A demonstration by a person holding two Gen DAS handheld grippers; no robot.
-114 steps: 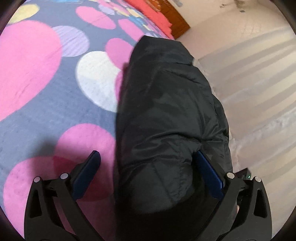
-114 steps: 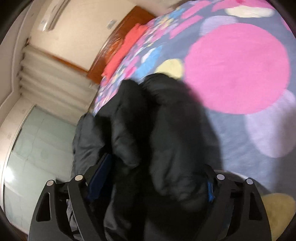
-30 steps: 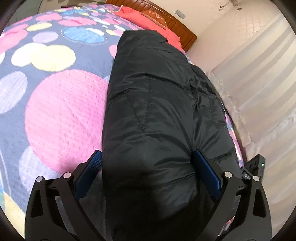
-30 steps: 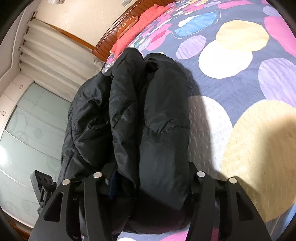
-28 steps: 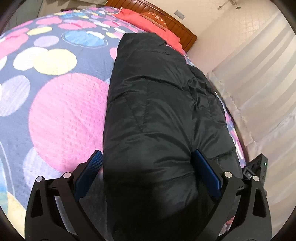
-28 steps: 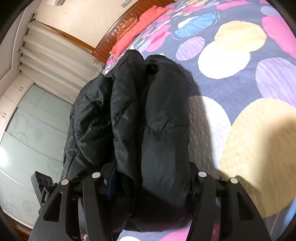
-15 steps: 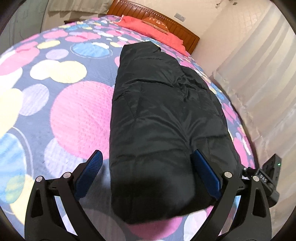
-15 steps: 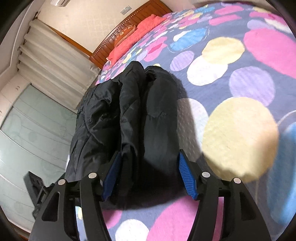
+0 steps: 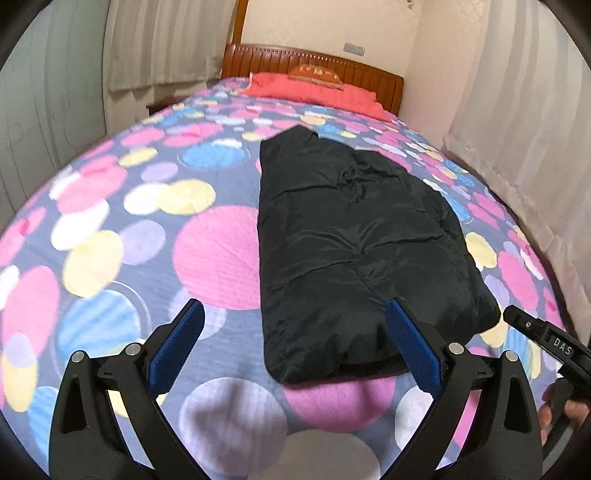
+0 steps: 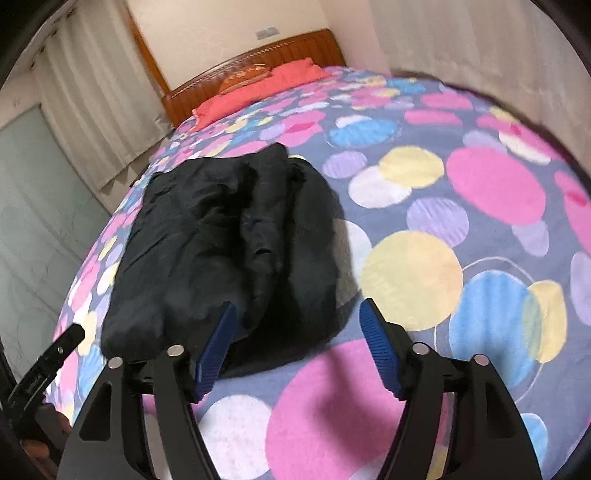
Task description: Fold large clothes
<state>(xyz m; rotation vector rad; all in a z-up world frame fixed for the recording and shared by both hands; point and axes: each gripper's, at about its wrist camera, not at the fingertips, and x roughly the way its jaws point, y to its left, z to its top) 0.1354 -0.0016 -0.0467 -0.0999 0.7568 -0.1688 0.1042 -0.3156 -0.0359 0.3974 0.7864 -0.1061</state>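
The black puffer jacket (image 9: 354, 251) lies folded into a long bundle on the bed (image 9: 110, 229), toward its right side. My left tongs (image 9: 295, 347) and right tongs (image 10: 299, 350) gape wide, holding nothing. Perhaps one crosswise fold remains.

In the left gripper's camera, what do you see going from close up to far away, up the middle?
Left gripper with its jaws open → black puffy jacket folded on the spotty bedspread → red pillows → wooden headboard → wall.
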